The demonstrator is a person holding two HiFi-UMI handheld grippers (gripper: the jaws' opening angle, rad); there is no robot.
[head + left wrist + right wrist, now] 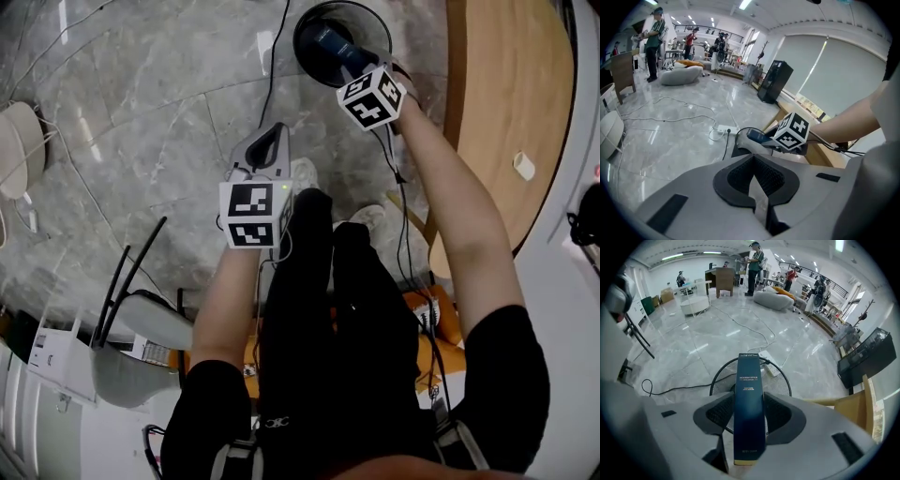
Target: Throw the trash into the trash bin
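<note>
Head view, right gripper (354, 64) clamping blue box (330, 40) above bin rim (299, 42); left gripper (272, 141) clenched

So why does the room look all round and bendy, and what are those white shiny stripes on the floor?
Right gripper view: a wide-angle lens bends the room and darkens the corners; ceiling lights glare in streaks on the floor; the blue box looks sharp. Left gripper view: same bending, dark corners. Head view: pale glare on the floor top left.
</note>
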